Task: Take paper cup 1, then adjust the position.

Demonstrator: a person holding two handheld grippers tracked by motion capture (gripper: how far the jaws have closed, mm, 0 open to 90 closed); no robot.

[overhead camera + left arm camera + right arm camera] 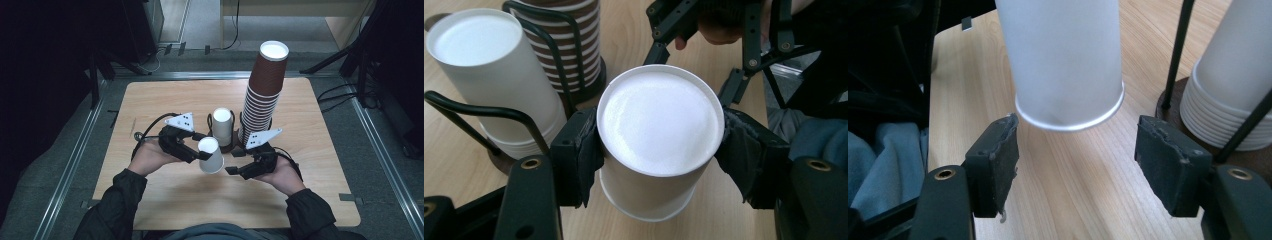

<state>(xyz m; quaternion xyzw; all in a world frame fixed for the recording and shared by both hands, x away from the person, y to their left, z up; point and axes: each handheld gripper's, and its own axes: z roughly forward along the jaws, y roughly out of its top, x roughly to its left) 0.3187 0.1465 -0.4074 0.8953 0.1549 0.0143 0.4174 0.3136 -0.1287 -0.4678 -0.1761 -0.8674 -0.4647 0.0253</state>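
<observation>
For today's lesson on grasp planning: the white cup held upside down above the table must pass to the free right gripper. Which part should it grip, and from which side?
Grip the white cup low on its wall near the rolled rim, coming in level from the person's right. The left gripper clamps the closed end, so the rim end hangs clear, and its round wall probably fits between the open right gripper pads.

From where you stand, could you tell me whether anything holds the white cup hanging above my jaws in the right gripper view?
Observer: Yes, the left gripper clamps the white paper cup upside down, base up.
Operator: Thank you; is my gripper clear of it?
Observer: The right gripper sits open just beside the cup, apart from it.
Operator: What is behind?
Observer: A tall brown cup stack stands in the wire holder, beside a short white cup stack.
</observation>
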